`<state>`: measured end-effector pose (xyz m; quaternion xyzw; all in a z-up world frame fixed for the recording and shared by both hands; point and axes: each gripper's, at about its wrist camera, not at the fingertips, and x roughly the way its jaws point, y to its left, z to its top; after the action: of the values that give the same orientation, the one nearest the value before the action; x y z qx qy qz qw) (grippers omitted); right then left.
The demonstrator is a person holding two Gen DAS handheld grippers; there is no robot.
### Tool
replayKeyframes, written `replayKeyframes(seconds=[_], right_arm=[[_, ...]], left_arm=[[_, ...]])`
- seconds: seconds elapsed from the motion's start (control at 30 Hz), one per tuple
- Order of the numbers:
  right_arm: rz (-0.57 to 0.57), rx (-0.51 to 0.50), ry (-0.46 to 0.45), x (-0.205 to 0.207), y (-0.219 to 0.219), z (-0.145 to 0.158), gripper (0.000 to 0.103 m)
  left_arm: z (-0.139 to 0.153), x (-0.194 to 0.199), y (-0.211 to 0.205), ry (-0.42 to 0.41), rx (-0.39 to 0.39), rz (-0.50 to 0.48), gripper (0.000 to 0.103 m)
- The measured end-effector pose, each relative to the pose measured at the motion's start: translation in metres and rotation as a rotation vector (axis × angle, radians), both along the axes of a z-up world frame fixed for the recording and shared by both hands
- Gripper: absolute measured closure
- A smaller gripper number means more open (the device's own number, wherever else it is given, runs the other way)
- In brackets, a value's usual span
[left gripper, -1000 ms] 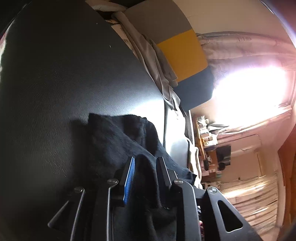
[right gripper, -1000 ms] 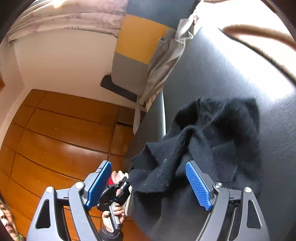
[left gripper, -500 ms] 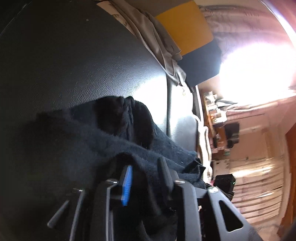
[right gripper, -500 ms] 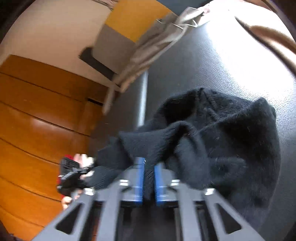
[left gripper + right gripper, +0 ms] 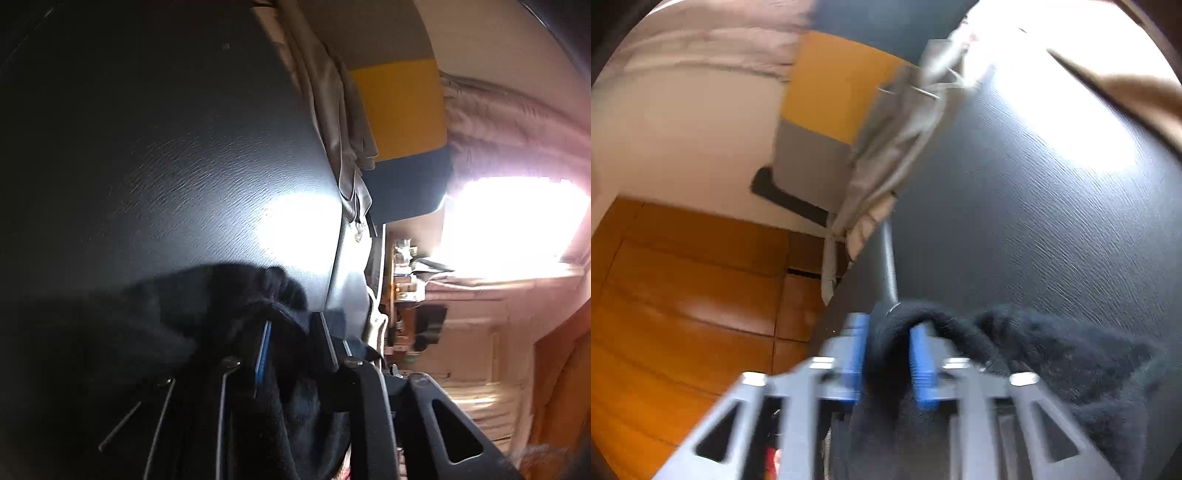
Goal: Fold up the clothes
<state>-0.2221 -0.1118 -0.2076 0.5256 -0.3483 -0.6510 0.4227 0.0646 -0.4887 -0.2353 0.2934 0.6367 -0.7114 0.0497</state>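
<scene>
- Black fuzzy knit garment (image 5: 1067, 369) lies bunched on the dark textured tabletop (image 5: 1052, 206), near its edge.
- My right gripper (image 5: 886, 332) pinches a thick fold (blue pads nearly together).
- My left gripper (image 5: 291, 325) clamps more of it.
- Beige cloth (image 5: 332, 110) drapes beyond.

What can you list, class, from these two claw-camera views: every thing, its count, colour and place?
knit garment: one, black, bunched at the near edge of the table, pinched by both claws.
table: one, black with a grained top, under the garment.
cloth: one, pale grey-beige, draped over the far edge of the table.
panel: one, in grey, yellow and dark blue blocks, behind the cloth.
curtain: one, pale and patterned, beside the bright window.
wooden panelling: orange-brown, beyond the table in the right wrist view.
shelf clutter: too blurred to count.
left claw: one, black with blue pads, shut on the garment.
right claw: one, grey with blue pads, shut on the garment.
</scene>
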Motion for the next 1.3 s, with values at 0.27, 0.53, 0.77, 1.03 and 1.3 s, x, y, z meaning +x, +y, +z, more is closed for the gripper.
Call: replayKeyframes(seconds=[0.27,0.53,0.77,1.03,1.3], right_arm=[[0.060,0.268,0.324,0.040,0.045,0.036,0.044],[0.193,0.562,0.501,0.073,0.039,0.024,0.063],[0.240,0.692,0.589,0.087,0.032,0.019,0.081],[0.266,0.871,0.710,0.098,0.027,0.030,0.098],[0.123,0.923,0.607,0.078,0.088,0.007,0.102]], left_arm=[[0.031,0.062,0.004,-0.099,-0.369,-0.013,0.075],[0.036,0.067,0.029,-0.144,-0.616,-0.182,0.068],[0.046,0.050,0.040,-0.083,-0.648,-0.246,0.055],[0.041,0.030,0.058,-0.287,-0.746,-0.335,0.099],[0.042,0.052,0.054,-0.272,-0.679,-0.265,0.085]])
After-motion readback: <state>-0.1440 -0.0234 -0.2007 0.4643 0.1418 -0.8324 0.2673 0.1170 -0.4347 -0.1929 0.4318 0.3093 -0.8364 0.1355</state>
